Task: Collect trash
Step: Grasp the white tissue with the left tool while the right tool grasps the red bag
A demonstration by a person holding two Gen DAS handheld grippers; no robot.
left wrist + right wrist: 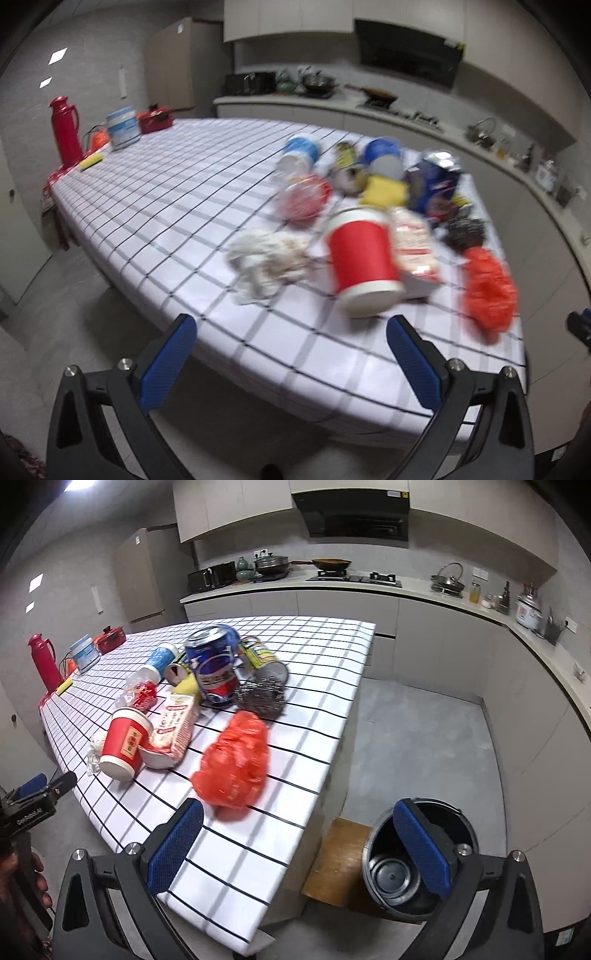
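- While both grippers are held short of the table, the left gripper is seen spread wide with nothing between its pads, and the right gripper likewise.
- Trash is clustered toward the table's near corner.
- A red cup is laid on its side, long axis running toward the near edge, white base end nearest.
- A blue can is stood on end, tilted, beside a wire scourer.
- A red bag is crumpled nearest the right gripper.
- A dark bin is set on the floor beside the table, mouth upward.
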